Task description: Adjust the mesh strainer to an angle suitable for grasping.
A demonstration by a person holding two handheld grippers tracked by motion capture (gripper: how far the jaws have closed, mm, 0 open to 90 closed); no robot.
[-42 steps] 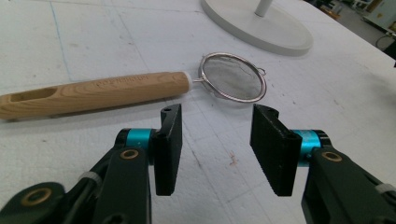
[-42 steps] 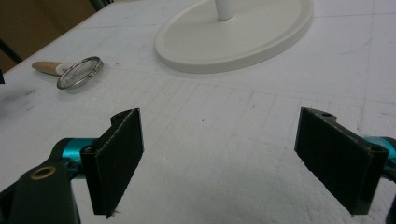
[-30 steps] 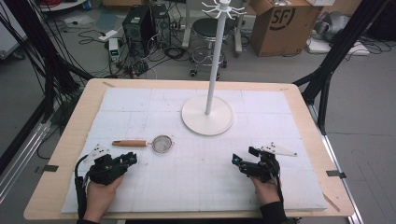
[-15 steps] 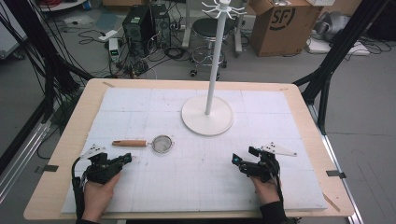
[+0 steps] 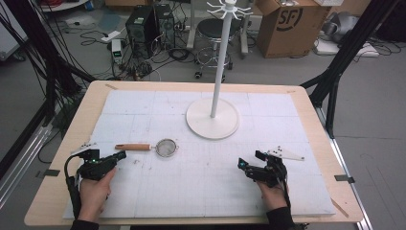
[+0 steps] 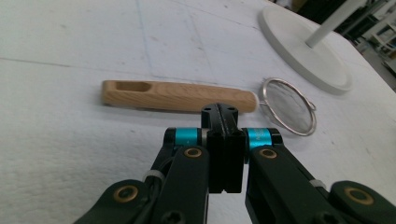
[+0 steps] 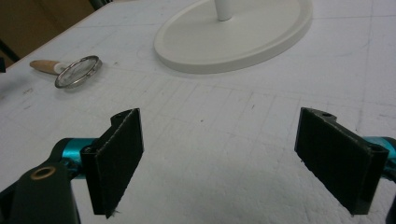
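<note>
A small strainer [image 5: 166, 147] with a round mesh bowl and a wooden handle [image 5: 131, 147] lies flat on the white mat, left of centre. My left gripper [image 5: 122, 155] sits just on the near side of the handle, shut with nothing between its jaws. In the left gripper view its closed tips [image 6: 219, 109] point at the handle [image 6: 177, 95], a short gap away, with the mesh ring [image 6: 287, 112] to the right. My right gripper [image 5: 249, 159] rests at the near right, open and empty. In the right gripper view its jaws [image 7: 220, 116] stand wide apart, with the strainer [image 7: 78, 71] far off to the left.
A white stand with a tall pole rises from a round base [image 5: 212, 125] at the middle of the mat, hooks at its top [image 5: 229, 8]. The base also appears ahead of each gripper [image 6: 303, 51] [image 7: 233, 37]. The wooden table edge [image 5: 57, 182] frames the mat.
My left hand has shifted a little to the left and away from me, its tips staying near the strainer handle. The right hand has kept still.
</note>
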